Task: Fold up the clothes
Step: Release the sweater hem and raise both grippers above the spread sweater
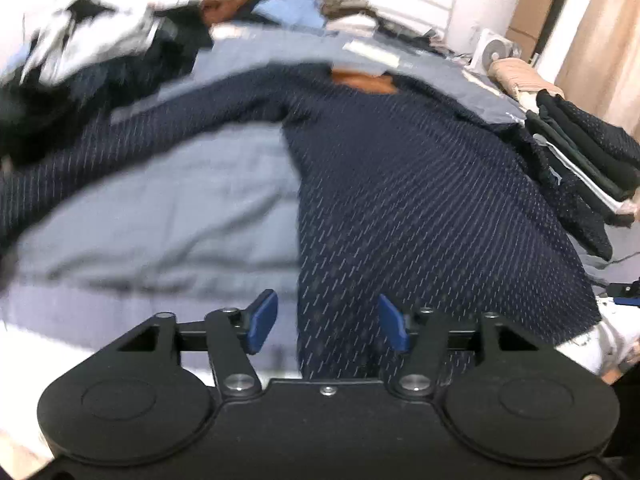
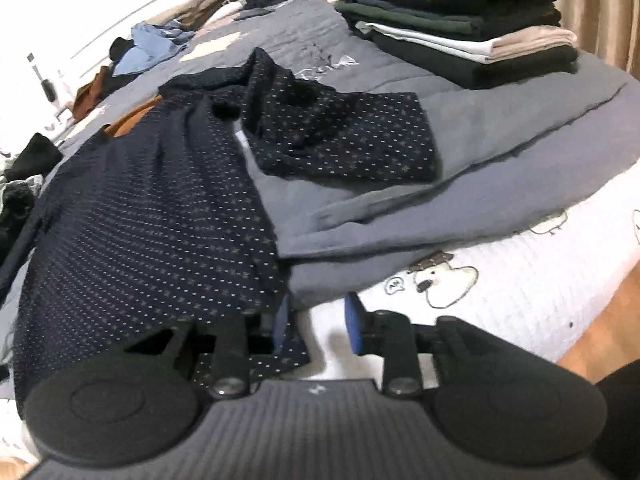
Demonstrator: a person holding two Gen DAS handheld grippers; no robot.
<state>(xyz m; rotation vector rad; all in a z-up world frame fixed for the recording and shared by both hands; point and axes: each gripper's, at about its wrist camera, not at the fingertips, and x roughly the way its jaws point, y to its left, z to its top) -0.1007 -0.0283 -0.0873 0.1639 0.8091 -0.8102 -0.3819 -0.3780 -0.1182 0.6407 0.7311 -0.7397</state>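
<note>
The navy dotted shirt [image 1: 400,184] lies spread on the bed [image 1: 168,208], one sleeve toward ten o'clock; both grippers' jaws apart at its hem, likely gripping it next.

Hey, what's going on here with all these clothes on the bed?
A person with two handheld grippers is folding laundry on a grey quilt. A navy dotted long-sleeved shirt lies spread out, one sleeve bunched. The left gripper and right gripper are both open at the shirt's hem, gripping nothing. A stack of folded clothes sits further back.
</note>
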